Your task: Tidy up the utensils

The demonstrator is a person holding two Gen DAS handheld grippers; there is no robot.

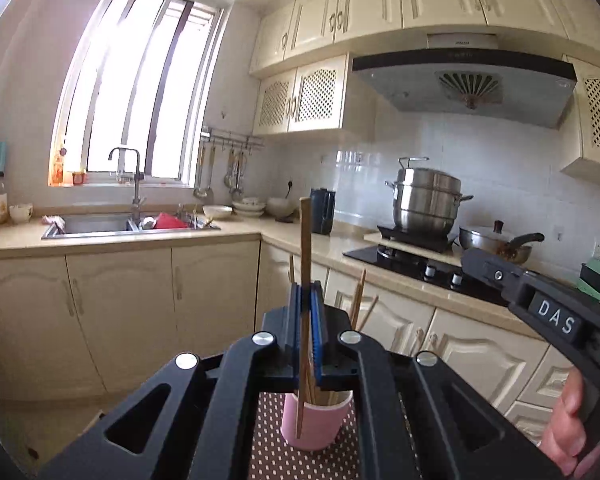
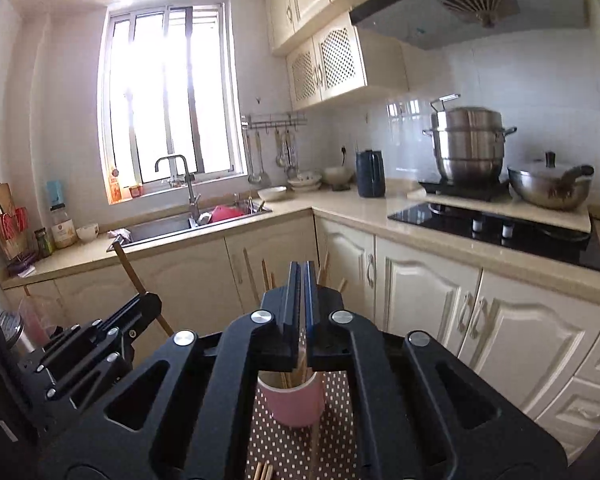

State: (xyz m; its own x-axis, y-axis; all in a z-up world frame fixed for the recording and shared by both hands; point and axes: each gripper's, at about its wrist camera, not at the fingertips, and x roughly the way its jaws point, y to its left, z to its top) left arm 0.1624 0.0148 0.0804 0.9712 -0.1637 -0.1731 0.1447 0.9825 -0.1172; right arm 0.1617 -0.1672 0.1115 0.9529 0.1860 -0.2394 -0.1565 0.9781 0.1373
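A pink cup [image 1: 314, 420] stands on a brown dotted mat [image 1: 268, 452] and holds several wooden chopsticks [image 1: 362, 300]. My left gripper [image 1: 306, 300] is shut on one chopstick [image 1: 305, 240], held upright, its lower end just outside the cup's left rim. In the right wrist view, the same cup [image 2: 296, 404] sits below my right gripper [image 2: 303, 280], whose jaws are closed together with nothing seen between them. The left gripper [image 2: 140, 304] shows at the left there with its chopstick [image 2: 130, 272]. Loose chopsticks [image 2: 264, 470] lie on the mat [image 2: 332, 452] near the bottom edge.
Cream lower cabinets [image 1: 120, 312] stand behind the cup. A sink [image 1: 100, 224] with a faucet sits under the window. A steel steamer pot [image 1: 426, 200] and a pan [image 1: 496, 242] stand on the hob at the right. The right gripper's body [image 1: 540, 304] reaches in from the right.
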